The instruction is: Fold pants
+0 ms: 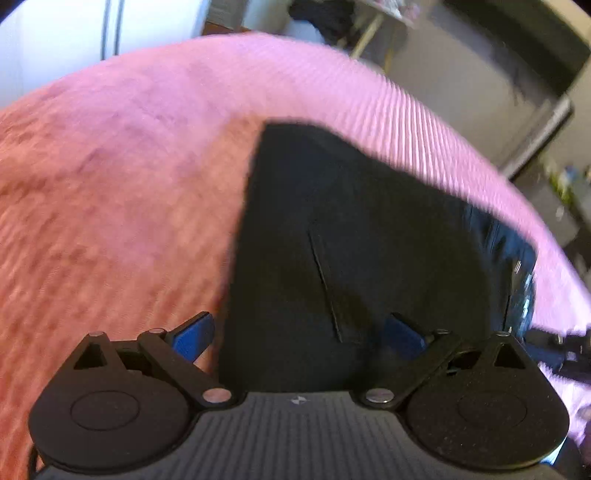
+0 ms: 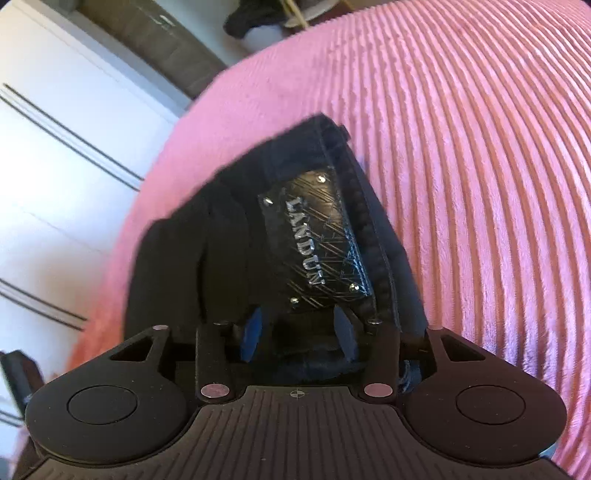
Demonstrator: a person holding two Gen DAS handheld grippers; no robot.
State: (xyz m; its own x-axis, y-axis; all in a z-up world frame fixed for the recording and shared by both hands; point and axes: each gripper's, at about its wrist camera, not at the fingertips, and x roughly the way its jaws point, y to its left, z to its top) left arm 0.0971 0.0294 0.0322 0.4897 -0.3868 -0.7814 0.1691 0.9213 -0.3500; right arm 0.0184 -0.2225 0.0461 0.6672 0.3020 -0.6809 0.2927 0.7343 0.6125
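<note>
The black pants (image 1: 362,251) lie folded on a pink ribbed bedspread (image 1: 122,192). In the left wrist view my left gripper (image 1: 299,338) is wide open just above the near edge of the pants, its blue fingertips (image 1: 192,338) spread apart, holding nothing. In the right wrist view the pants (image 2: 229,251) show their waistband with a shiny black "LANDUN" label (image 2: 314,236). My right gripper (image 2: 299,332) sits right at the waistband with its jaws partly open; the cloth bunches between and under the fingers, but I see no firm pinch.
The pink bedspread (image 2: 480,184) fills most of both views. White wardrobe doors (image 2: 55,166) stand beyond the bed's edge. A grey floor and furniture legs (image 1: 369,33) show at the far side, with dark clothes piled there.
</note>
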